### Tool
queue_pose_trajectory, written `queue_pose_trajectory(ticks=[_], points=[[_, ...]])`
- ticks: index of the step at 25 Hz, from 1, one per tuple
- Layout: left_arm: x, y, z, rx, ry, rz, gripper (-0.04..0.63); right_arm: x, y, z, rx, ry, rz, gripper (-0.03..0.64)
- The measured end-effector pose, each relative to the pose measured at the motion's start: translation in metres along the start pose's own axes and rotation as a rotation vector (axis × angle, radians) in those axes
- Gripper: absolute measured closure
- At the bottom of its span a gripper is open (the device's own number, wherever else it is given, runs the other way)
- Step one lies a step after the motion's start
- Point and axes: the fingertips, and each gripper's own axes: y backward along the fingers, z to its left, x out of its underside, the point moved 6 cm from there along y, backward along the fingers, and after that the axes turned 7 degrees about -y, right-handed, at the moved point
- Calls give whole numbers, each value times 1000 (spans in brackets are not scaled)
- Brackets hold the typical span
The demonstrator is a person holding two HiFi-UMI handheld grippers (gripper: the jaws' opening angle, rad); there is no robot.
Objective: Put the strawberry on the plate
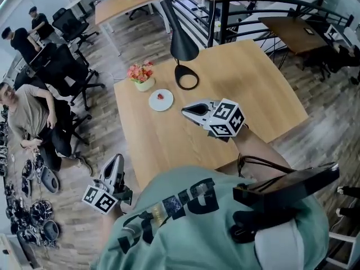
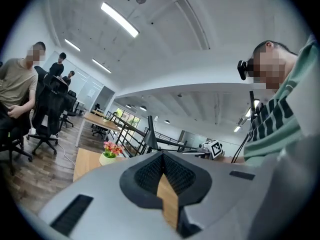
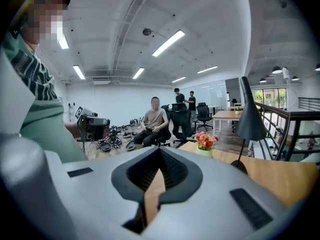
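1. One strawberry (image 1: 160,96), and it's sitting on the one white plate (image 1: 166,104), a little off the plate's middle.
2. The plate is on our wooden table (image 1: 259,89), just beside a single flower pot (image 1: 142,77) with pink and red blooms. One black lamp (image 1: 183,41) stands close by on the plate's other side, and its round base doesn't touch the plate.
3. We've got two grippers, each with its marker cube.
4. The right gripper (image 1: 185,111) hangs over the table with its tips aimed toward the plate, near it but clearly apart. Its own view shows the jaws clenched together with nothing between them, only the tabletop showing through the notch behind the tips.
5. The left gripper (image 1: 118,157) is off the table's near corner, over the wood floor and close to our green shirt (image 1: 185,218). It's well apart from the plate. Its jaws are also clamped tight on nothing, with the ribbed pads (image 2: 150,171) meeting at the front.
6. We count three other people off to the left: one seated person (image 1: 25,114) in a beige shirt, and two in black further back.
7. There are at least two more wooden tables behind ours, past a black railing (image 1: 225,4).
8. A heap of black gear (image 1: 31,210) lies on the floor at the left edge, too jumbled for us to count.
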Motion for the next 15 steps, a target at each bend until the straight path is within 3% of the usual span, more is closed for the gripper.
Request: queue_pose_trajectory(ticks=[9, 15], points=[[-19, -32, -9, 41, -54, -14, 598, -9, 36, -18, 48, 9, -49, 612], [-20, -37, -5, 49, -46, -23, 598, -11, 37, -17, 53, 8, -53, 612]])
